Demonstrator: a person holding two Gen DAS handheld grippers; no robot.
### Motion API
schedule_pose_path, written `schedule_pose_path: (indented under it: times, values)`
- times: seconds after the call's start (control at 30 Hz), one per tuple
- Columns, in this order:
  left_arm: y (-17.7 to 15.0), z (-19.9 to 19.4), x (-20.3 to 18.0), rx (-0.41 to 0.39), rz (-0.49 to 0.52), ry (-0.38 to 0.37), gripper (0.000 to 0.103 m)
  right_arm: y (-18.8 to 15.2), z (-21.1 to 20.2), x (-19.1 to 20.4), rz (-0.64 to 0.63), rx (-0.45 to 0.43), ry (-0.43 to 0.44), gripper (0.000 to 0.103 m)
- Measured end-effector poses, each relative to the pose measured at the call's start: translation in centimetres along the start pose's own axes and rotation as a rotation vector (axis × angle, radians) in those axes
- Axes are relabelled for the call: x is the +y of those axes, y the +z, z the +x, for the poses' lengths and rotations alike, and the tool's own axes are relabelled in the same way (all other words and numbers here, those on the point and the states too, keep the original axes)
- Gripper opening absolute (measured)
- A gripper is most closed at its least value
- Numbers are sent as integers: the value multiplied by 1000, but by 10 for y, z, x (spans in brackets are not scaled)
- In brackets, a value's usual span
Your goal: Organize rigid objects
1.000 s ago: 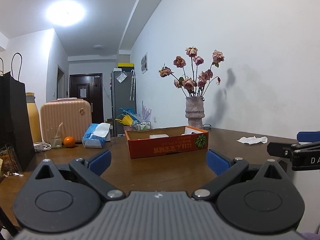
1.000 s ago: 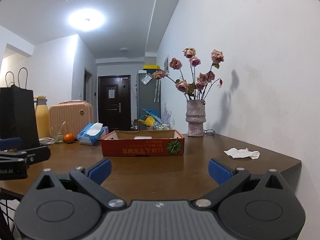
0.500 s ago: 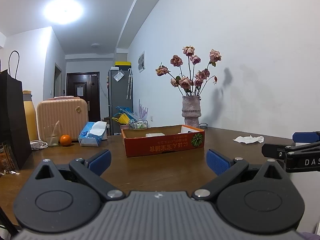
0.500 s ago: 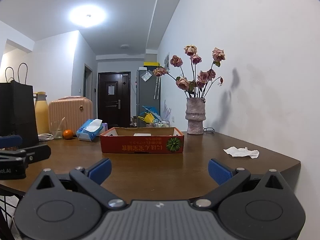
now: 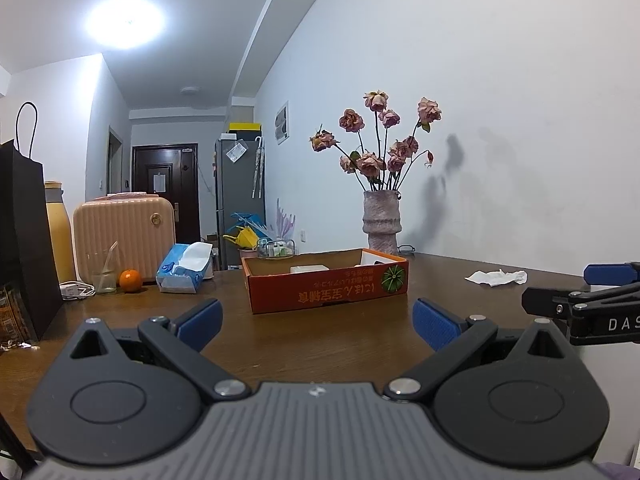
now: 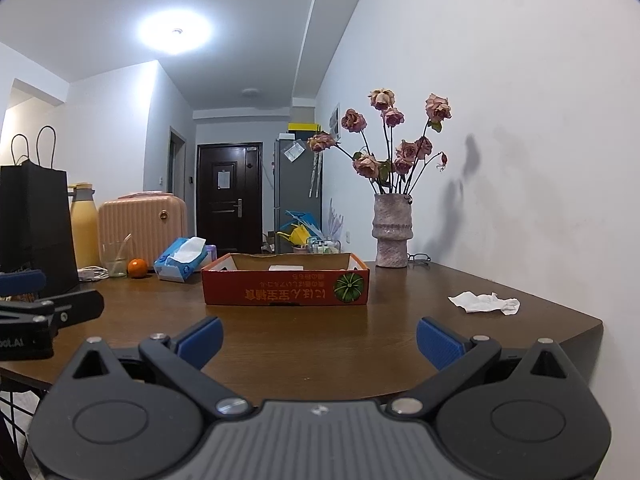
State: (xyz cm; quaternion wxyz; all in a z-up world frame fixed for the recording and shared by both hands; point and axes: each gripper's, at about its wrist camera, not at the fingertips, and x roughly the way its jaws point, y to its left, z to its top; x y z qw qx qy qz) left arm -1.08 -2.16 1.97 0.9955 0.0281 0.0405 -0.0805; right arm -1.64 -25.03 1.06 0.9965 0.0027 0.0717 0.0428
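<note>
Both hand-held grippers (image 5: 316, 322) (image 6: 318, 338) gape wide, seemingly empty.

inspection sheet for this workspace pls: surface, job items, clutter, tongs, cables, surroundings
Surface: brown table, mostly bare near the tongs.
Job's things: orange box, open-topped, white item inside.
Clutter: tissue, tissue pack, orange, glass, bottle, case, black bag, vase.
Grippers: left tongs open, empty; right tongs open, empty.
Cables: white cable by the glass.
Surroundings: door, fridge.
</note>
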Motion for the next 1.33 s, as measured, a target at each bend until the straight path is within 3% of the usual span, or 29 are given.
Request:
schedule_pose_path:
  times: [1.33]
  values:
    - [-5, 2, 0, 23, 2, 24, 103, -1, 4, -4, 18, 14, -3, 103]
